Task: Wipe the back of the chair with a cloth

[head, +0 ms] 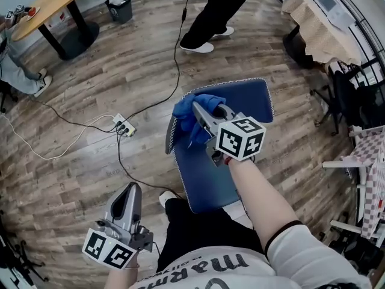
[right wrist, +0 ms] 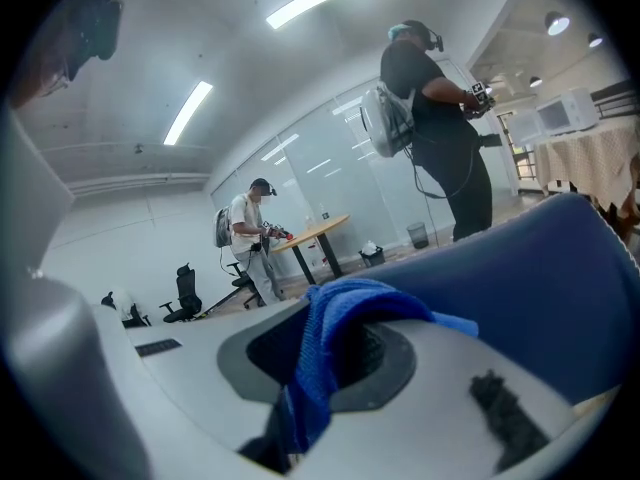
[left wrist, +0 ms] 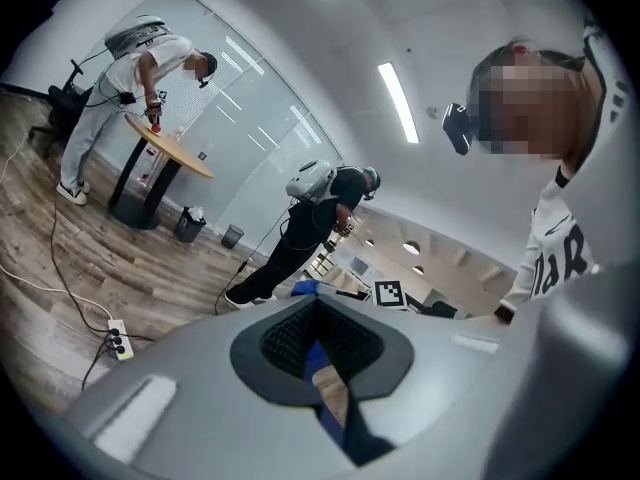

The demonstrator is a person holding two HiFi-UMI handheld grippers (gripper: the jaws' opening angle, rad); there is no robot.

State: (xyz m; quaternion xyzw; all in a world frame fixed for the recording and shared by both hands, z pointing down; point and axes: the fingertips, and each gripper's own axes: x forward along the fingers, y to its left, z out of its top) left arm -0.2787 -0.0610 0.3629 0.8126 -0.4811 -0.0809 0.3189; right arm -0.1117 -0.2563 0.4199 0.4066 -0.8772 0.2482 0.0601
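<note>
A blue chair (head: 207,173) stands just in front of me, seen from above, its back (head: 246,98) edged with pale stitching. My right gripper (head: 200,114) is shut on a blue cloth (head: 191,112) and holds it at the left upper part of the chair. In the right gripper view the cloth (right wrist: 325,343) bunches between the jaws, with the chair back (right wrist: 545,288) right behind it. My left gripper (head: 131,192) hangs low at the left, away from the chair, shut with nothing in it; the left gripper view shows its jaws (left wrist: 325,363) closed together.
A power strip (head: 123,125) and cables lie on the wood floor left of the chair. A person (head: 210,17) stands beyond it. A round table (head: 48,5) and bin (head: 120,8) are far left; a covered table (head: 319,23) and chairs crowd the right.
</note>
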